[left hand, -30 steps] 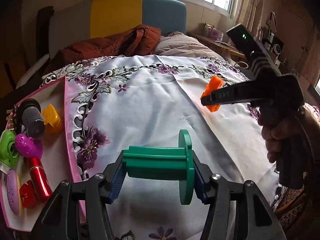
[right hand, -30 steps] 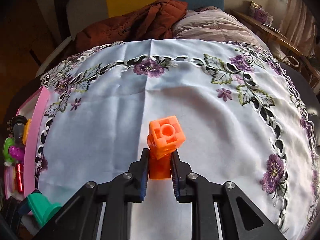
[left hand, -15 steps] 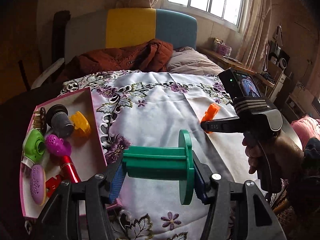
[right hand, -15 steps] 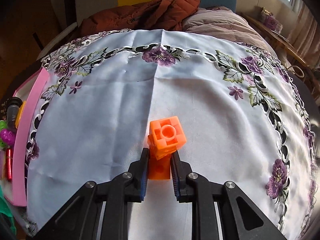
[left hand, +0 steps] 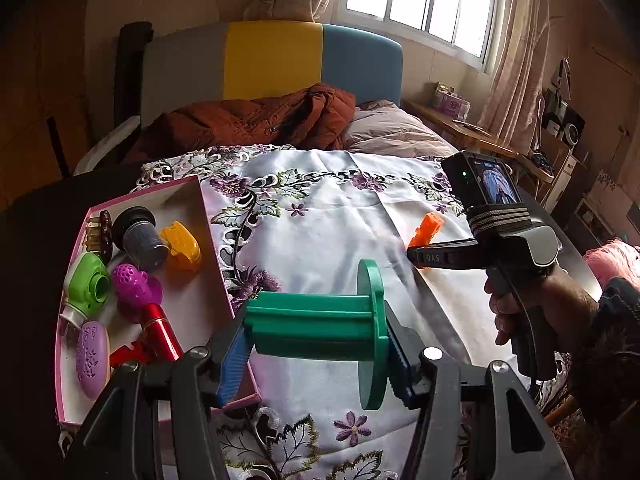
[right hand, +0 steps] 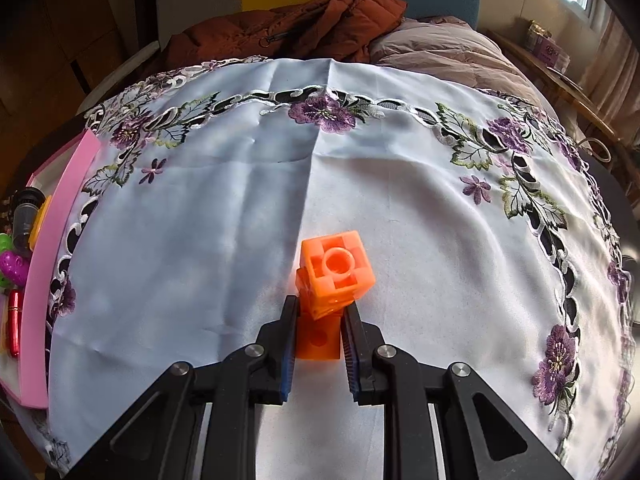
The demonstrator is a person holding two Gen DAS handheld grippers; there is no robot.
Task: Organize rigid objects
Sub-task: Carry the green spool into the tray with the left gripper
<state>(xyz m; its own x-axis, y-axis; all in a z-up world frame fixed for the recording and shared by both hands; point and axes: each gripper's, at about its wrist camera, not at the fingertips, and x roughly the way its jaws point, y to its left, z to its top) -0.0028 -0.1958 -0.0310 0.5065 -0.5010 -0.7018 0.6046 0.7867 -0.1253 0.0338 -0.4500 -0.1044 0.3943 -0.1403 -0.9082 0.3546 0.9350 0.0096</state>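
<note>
- Holding a green spool [left hand: 320,326] crosswise in your left gripper [left hand: 316,350]: blue pads clamp it end to end, one on the ribbed barrel's left end, one on the round flange at right, jaws roughly half spread.
- Spool hangs above the embroidered white cloth [left hand: 320,232], just right of the pink tray [left hand: 208,232], near the tray's front corner.
- Tray already has stuff in it: dark grey cylinder [left hand: 142,236], yellow piece [left hand: 182,242], green piece [left hand: 86,286], magenta perforated piece [left hand: 132,282], red tube [left hand: 160,332], lilac oval [left hand: 93,354], small red bit [left hand: 126,354] & a brown item [left hand: 102,230] at the back edge.
- Your right gripper [right hand: 320,320] is pinched nearly fully closed on an orange block [right hand: 332,276]; pads grip its narrow lower section, the cube-shaped head w/ round socket sticks out past the tips.
- From the left wrist cam, your right hand [left hand: 536,304] holds that tool over the cloth's right part, orange block at its tip, well apart from the tray.
- Rust-coloured jacket [right hand: 288,28] & pillow [right hand: 448,52] lie on the bed behind the cloth.
</note>
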